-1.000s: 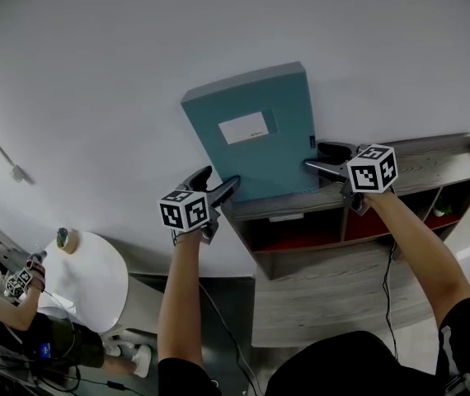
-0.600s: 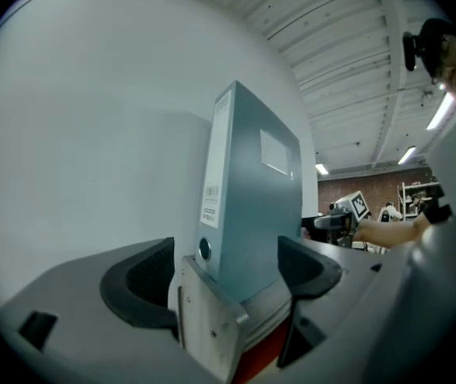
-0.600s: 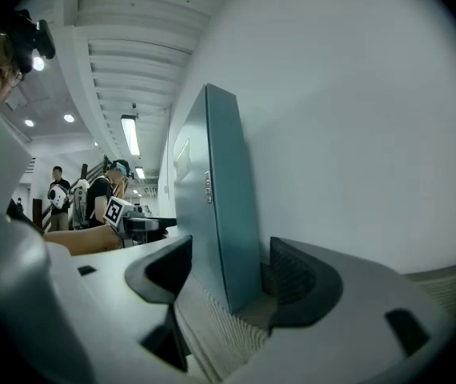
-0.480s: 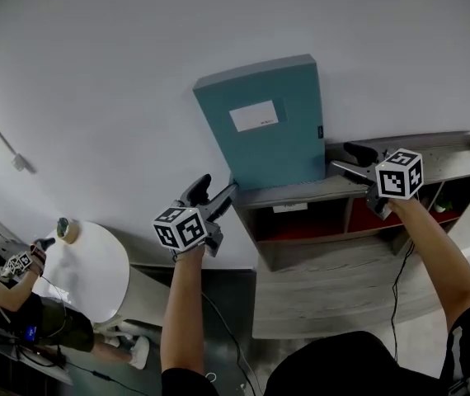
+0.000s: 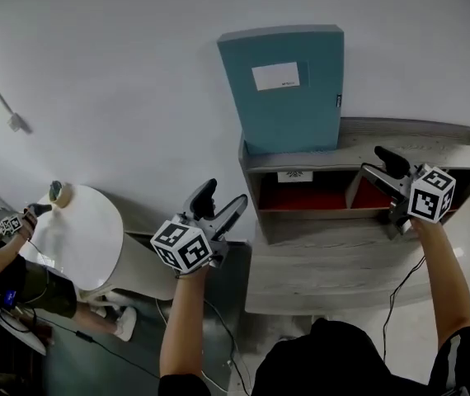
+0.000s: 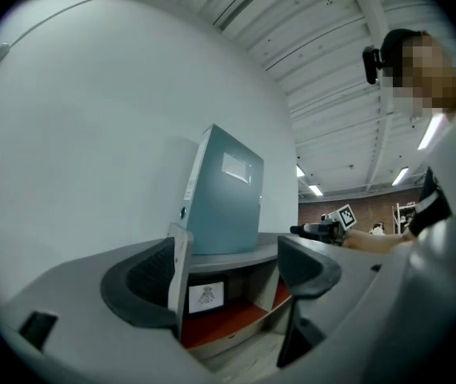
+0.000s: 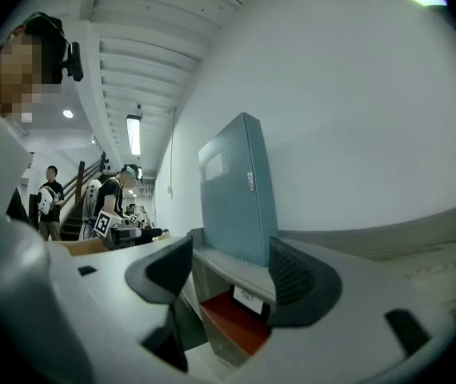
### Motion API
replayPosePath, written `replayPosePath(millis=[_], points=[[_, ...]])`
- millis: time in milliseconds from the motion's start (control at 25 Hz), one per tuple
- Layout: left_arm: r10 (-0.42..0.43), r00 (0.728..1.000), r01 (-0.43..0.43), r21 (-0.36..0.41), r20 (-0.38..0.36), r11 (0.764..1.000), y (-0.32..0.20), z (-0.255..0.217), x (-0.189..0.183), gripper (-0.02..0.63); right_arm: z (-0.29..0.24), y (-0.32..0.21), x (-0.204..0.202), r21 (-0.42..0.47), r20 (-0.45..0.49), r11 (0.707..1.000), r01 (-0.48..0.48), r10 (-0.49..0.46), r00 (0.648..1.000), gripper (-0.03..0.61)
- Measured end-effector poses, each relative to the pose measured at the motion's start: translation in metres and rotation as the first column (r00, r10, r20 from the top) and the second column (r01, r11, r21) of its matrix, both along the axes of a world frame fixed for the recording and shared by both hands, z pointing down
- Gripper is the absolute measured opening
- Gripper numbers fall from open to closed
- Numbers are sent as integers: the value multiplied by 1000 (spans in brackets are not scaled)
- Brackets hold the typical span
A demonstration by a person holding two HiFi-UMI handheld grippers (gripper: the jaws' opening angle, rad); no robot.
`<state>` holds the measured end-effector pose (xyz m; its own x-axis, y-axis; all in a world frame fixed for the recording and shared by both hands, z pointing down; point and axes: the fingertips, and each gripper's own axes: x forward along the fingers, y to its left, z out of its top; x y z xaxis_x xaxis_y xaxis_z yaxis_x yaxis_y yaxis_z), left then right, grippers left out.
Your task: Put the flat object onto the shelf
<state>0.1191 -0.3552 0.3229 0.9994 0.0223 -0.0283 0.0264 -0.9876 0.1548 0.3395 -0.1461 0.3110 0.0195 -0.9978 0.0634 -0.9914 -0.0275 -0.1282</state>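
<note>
A flat teal file box [image 5: 287, 89] with a white label stands upright on the top of the grey wooden shelf unit [image 5: 433, 148], leaning against the white wall. The same box shows in the left gripper view [image 6: 224, 192] and the right gripper view [image 7: 236, 189]. My left gripper [image 5: 228, 206] hangs left of the shelf, apart from the box, jaws open and empty. My right gripper [image 5: 381, 166] is at the shelf's right front, also open and empty. Each gripper sees the shelf [image 6: 260, 250] [image 7: 236, 264] between its jaws at a distance.
The shelf has red-floored compartments [image 5: 305, 196] and a small label [image 5: 295, 176] under its top. A round white table [image 5: 82, 242] with a small object stands at the left. A seated person [image 5: 8, 291] is at the far left; other people [image 7: 112, 194] stand in the background.
Both grippers have drawn back from the box toward me, away from the shelf. The box now stands upright alone on the shelf top, no longer flanked by the jaws.
</note>
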Motion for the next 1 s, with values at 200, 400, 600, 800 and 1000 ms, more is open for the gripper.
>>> replayPosePath(millis=[200,400,600,800,1000], points=[[79,997,-79,43,9,996,55,27,-29,402,42,34,-40,-65,7,998,-21,21,1000,293],[141,990,-140,-50,7,989,101,69,-47,402,68,76,-70,-34,53,991,-128,130,990,256],[200,979,-192,-145,43,971,153,123,-55,399,128,131,-99,-84,163,969,-232,243,956,207],[171,983,-151,-247,61,957,197,164,-63,283,163,182,-94,-163,72,944,-287,302,951,170],[89,995,-76,-273,35,959,235,173,-57,110,154,227,-75,-123,47,944,-305,313,949,106]])
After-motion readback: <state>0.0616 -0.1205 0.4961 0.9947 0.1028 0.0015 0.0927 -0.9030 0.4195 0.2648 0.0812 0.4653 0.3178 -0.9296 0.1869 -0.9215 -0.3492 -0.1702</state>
